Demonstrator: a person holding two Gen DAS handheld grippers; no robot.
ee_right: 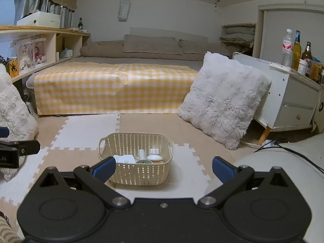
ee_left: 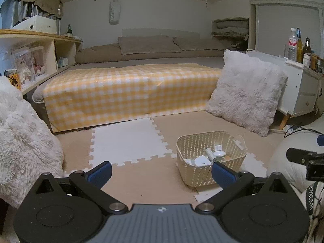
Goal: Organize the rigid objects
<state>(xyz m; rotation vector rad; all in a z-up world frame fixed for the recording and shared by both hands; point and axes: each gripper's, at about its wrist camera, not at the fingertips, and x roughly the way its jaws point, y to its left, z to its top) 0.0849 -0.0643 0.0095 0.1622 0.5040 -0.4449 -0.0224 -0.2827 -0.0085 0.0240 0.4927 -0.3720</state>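
Observation:
A cream woven plastic basket (ee_left: 197, 174) (ee_right: 139, 174) sits on the foam floor mats. Inside lie several small white items: a round white jar (ee_right: 154, 156), a white tube (ee_right: 142, 154) and a white box (ee_right: 124, 159); the jar (ee_left: 218, 149) shows in the left wrist view too. My left gripper (ee_left: 162, 172) is open, low over the mat, with the basket just ahead of its right finger. My right gripper (ee_right: 164, 168) is open and holds nothing, its fingers wide on either side of the basket's near wall. The right gripper's black body (ee_left: 307, 160) shows at the left view's right edge.
A bed with a yellow checked cover (ee_right: 113, 89) lies ahead. One fluffy white cushion (ee_right: 222, 99) leans against a white cabinet (ee_right: 295, 101) that carries bottles (ee_right: 296, 49). Another fluffy cushion (ee_left: 24, 141) is at the left. Cables (ee_right: 293, 145) run on the floor at right. Shelves (ee_left: 40, 56) line the left wall.

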